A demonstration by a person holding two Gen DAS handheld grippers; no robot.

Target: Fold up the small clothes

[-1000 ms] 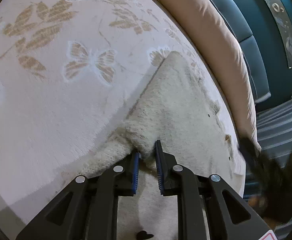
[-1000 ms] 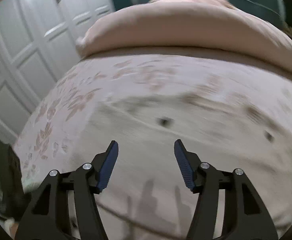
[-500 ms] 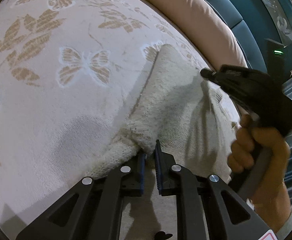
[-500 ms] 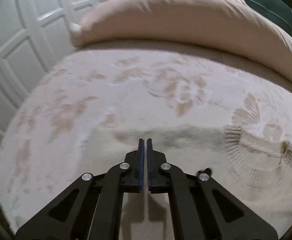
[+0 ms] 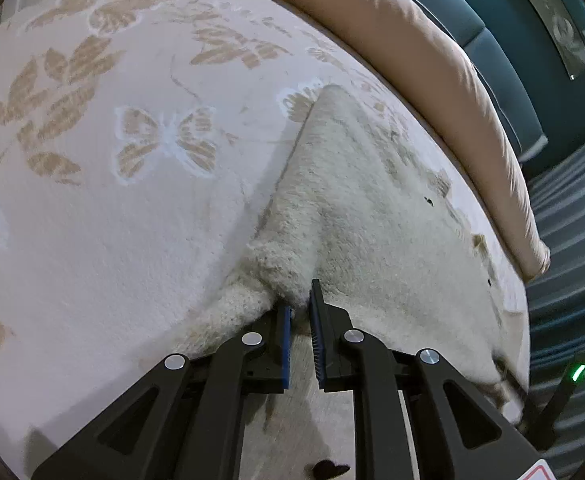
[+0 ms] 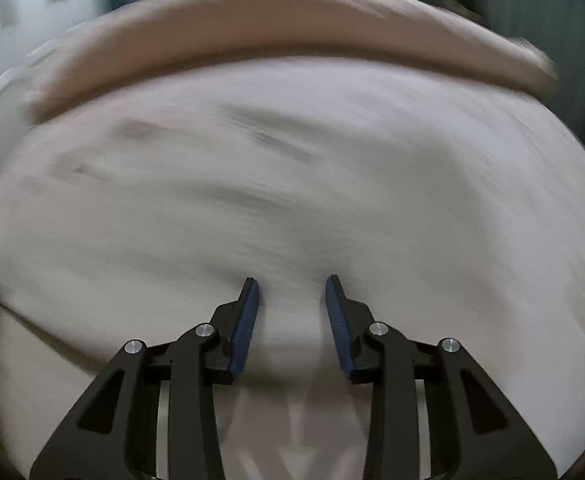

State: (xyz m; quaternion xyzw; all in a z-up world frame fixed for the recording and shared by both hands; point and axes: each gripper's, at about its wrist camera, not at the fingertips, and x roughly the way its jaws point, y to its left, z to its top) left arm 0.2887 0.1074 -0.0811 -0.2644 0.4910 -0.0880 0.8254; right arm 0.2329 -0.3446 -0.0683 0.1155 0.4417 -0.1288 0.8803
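The left tongs [image 5: 301, 312] pinched a raised fold of the cream sweater [image 5: 356, 216] lying on the bed [image 5: 92, 220]. The right tongs [image 6: 292, 300], just reopened, stood empty above the bed.

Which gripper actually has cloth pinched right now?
The left gripper: its fingers pinch a fold of the fuzzy cream sweater. The right gripper has just been opening, nothing between its fingers.
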